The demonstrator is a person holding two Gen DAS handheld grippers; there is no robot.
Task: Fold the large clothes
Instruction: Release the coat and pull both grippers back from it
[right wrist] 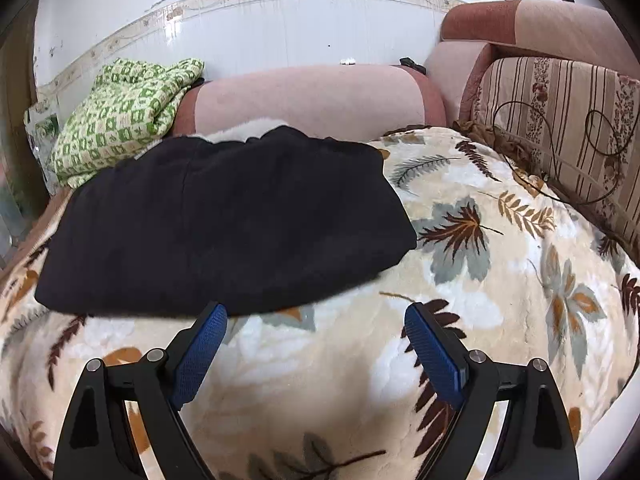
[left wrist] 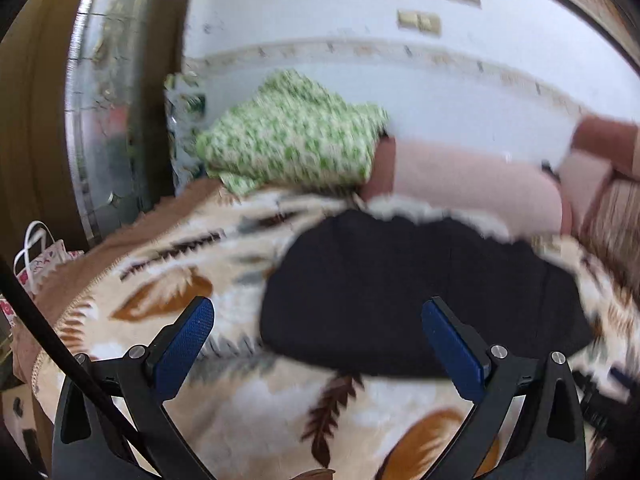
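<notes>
The dark garment [right wrist: 224,216] lies as a compact, thick rectangle on the leaf-print blanket [right wrist: 460,272], so the folding looks largely done; at most one more fold or a tidy-up and a move to a pile seems to remain. Neither gripper has hold of it.

In the left wrist view, from the left: a white-handled bag [left wrist: 34,256] sits at about nine o'clock, past the blanket's edge. A green-and-white checked knit [left wrist: 292,144] is bunched at eleven o'clock, nubbly and loosely heaped against a pale pink bolster [left wrist: 472,184]. The garment fills the centre toward three o'clock, matte and near black, with a fringe of white fleece at its far edge, possibly a lining, though motion blur makes that uncertain. The left gripper [left wrist: 318,348] hovers at six o'clock with its blue textured pads [left wrist: 186,344] spread wide and nothing between them, the right-hand pad over the garment's near hem.

In the right wrist view the garment sits from nine o'clock to the centre, with soft rounded corners and a faint vertical crease, heavy and plush in look. The blanket beneath is deep-piled, cream with brown and grey leaves. At two o'clock a striped floral cushion [right wrist: 568,120] leans against the sofa arm, a thin dark cable [right wrist: 516,172] looped over it. The right gripper [right wrist: 316,340] at six o'clock is likewise spread wide and empty, just short of the garment's near edge, over bare blanket.
</notes>
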